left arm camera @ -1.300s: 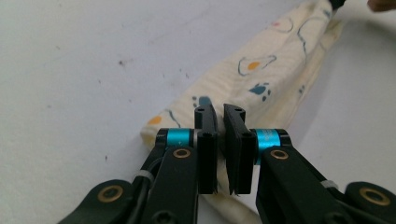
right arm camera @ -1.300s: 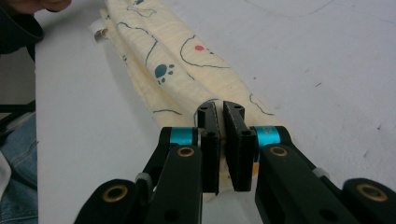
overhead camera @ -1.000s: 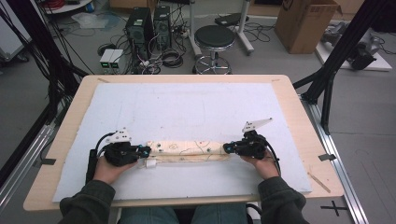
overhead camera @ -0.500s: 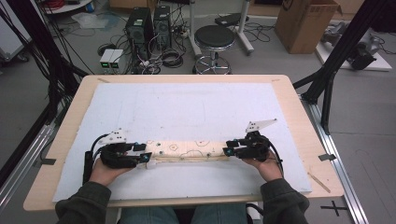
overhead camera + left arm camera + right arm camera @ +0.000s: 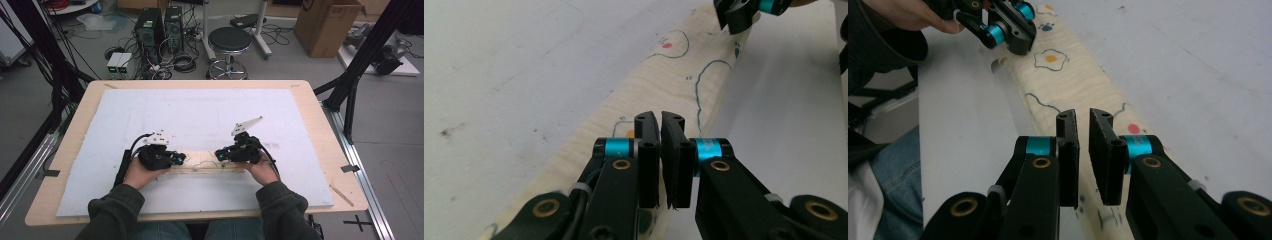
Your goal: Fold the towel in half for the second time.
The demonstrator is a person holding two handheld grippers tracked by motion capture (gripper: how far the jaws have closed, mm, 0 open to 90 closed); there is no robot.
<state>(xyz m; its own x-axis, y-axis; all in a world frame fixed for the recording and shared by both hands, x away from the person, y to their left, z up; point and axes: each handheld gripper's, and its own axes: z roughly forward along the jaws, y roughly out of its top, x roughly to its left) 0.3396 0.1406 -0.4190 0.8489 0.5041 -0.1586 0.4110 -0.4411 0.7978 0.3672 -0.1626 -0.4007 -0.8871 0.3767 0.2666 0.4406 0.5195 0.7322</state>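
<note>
A long cream cloth strip (image 5: 200, 163) printed with eggs and paw marks lies flat on the white foam board (image 5: 200, 110). My left gripper (image 5: 179, 159) hovers over the strip's left part and my right gripper (image 5: 218, 155) over its right part, their tips facing each other. In the left gripper view the jaws (image 5: 660, 117) have just been closing and stand almost together above the cloth (image 5: 659, 70), nothing visible between them. The right gripper's jaws (image 5: 1084, 116) have also just been closing to a thin slit over the cloth (image 5: 1073, 75), with nothing pinched that I can see.
The foam board covers most of the wooden table (image 5: 320, 130). A thin wooden stick (image 5: 341, 195) lies near the table's right front corner. Behind the table stand a stool (image 5: 230, 42), computer towers (image 5: 160, 25) and a cardboard box (image 5: 330, 25).
Both hands have moved inward along the strip from its ends and risen a little. The gap between the two grippers is now much shorter.
</note>
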